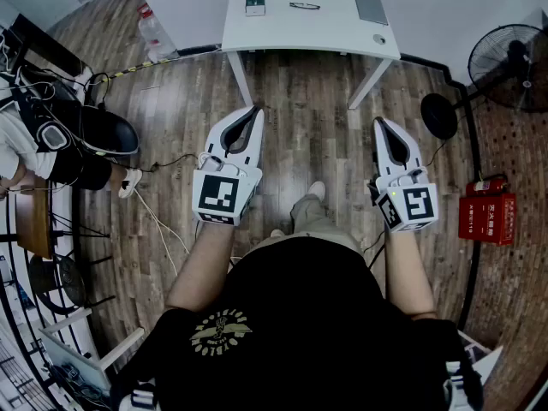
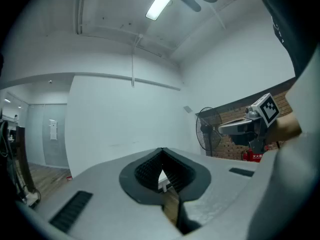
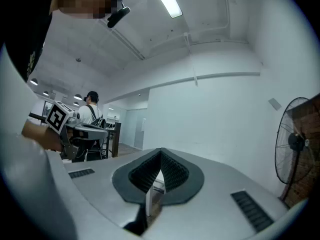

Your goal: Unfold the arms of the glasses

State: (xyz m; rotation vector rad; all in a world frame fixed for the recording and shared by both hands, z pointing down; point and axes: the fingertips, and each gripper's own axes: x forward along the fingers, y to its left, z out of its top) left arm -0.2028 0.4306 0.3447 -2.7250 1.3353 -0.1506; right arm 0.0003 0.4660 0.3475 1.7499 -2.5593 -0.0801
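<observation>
The glasses (image 1: 304, 6), a thin dark frame too small to read, lie untouched on the white table (image 1: 325, 37) between a dark box (image 1: 255, 0) and a grey pad (image 1: 371, 8). I hold the left claw (image 1: 254, 110) and right claw (image 1: 379, 122) level, well short of the table, both clenched on nothing. The reach has not begun, and the next move, I judge, calls for closing in and opening both.

Wood-plank floor (image 1: 308, 101), white table (image 1: 321, 32), white wall (image 2: 125, 124), black standing fan (image 1: 512, 56) near a red box (image 1: 486, 218).
</observation>
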